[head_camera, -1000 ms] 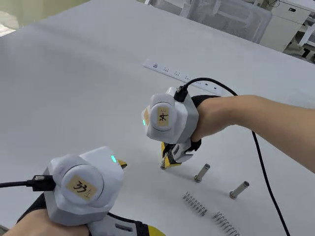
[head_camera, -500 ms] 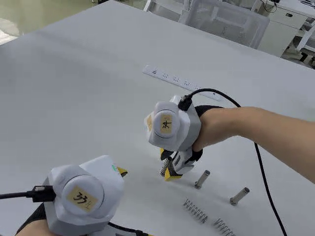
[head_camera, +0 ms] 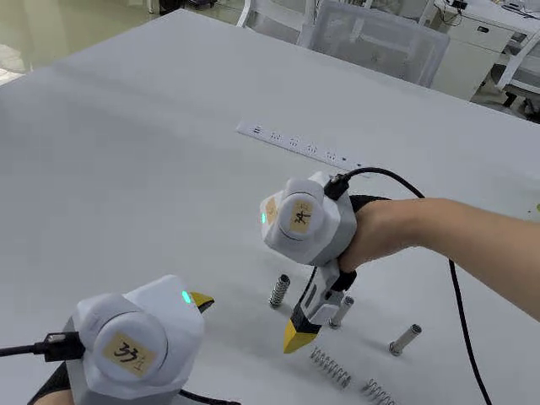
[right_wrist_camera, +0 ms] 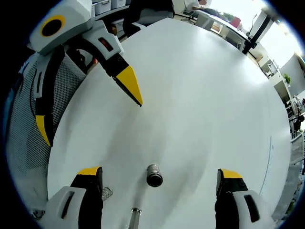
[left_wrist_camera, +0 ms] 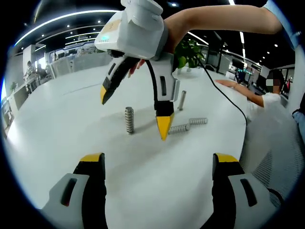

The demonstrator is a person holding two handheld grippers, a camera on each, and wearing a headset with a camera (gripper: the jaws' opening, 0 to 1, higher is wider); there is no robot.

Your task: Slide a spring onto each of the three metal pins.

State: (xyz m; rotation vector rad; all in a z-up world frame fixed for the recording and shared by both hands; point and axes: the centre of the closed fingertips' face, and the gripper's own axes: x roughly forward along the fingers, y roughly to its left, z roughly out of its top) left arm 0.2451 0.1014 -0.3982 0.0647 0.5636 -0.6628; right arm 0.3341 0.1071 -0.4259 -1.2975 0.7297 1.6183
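A pin wearing a spring (head_camera: 279, 290) stands upright on the white table (head_camera: 126, 169); I also see that sprung pin (left_wrist_camera: 129, 119) between the right gripper's spread jaws, and from above the sprung pin (right_wrist_camera: 154, 175). My right gripper (head_camera: 316, 325) hangs open just above and right of it, empty. A bare pin (head_camera: 342, 312) stands partly behind its jaw, a second bare pin (head_camera: 405, 338) further right. Two loose springs (head_camera: 331, 368) (head_camera: 377, 391) lie in front. My left gripper (left_wrist_camera: 157, 160) is open and empty at the near left, apart from everything.
A white power strip (head_camera: 295, 143) lies across the far table. The right gripper's black cable (head_camera: 456, 304) trails past the right-hand pin. Chairs (head_camera: 380, 38) stand beyond the far edge. A person (left_wrist_camera: 252, 95) sits at the table's side.
My right gripper has let go of the spring on the left pin, opened, and moved up and to the right. The sprung pin now stands alone. The head camera has shifted.
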